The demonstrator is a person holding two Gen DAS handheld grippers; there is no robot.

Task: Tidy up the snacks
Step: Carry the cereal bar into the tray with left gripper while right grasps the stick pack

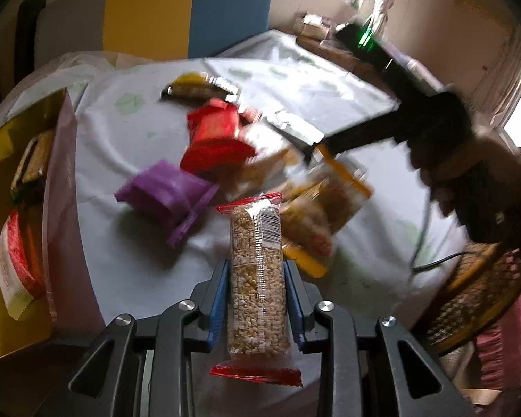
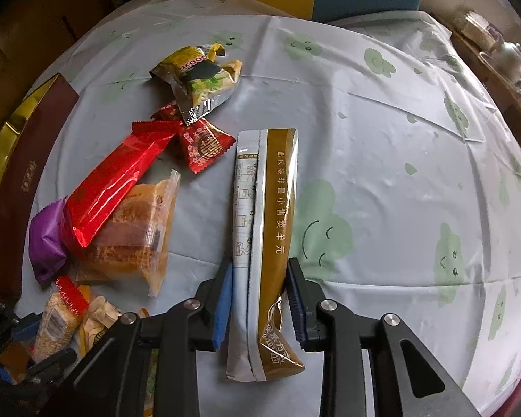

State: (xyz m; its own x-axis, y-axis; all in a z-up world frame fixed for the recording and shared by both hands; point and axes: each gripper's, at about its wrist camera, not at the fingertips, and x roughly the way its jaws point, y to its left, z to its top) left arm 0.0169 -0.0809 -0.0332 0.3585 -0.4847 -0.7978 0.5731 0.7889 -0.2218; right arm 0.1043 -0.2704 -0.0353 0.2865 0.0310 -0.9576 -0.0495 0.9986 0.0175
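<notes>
My left gripper [image 1: 257, 271] is shut on a clear cereal bar [image 1: 255, 278] with red ends, held above the table; the bar also shows in the right wrist view [image 2: 57, 323]. My right gripper [image 2: 260, 274] is shut on a long white and gold sachet [image 2: 265, 236], which also shows in the left wrist view [image 1: 291, 127]. A pile of snacks lies on the cloth: a purple packet [image 1: 163, 194], a red packet [image 2: 111, 177], an orange cake packet [image 2: 139, 232], a small red packet [image 2: 205, 146] and a yellow packet [image 2: 198, 73].
A gold gift box [image 1: 3, 160] with a maroon wall [image 2: 24, 173] stands at the table's left edge and holds some snacks. The table wears a pale blue cloth [image 2: 382, 132] with green smiley prints. A wicker basket [image 1: 469, 292] sits at the right.
</notes>
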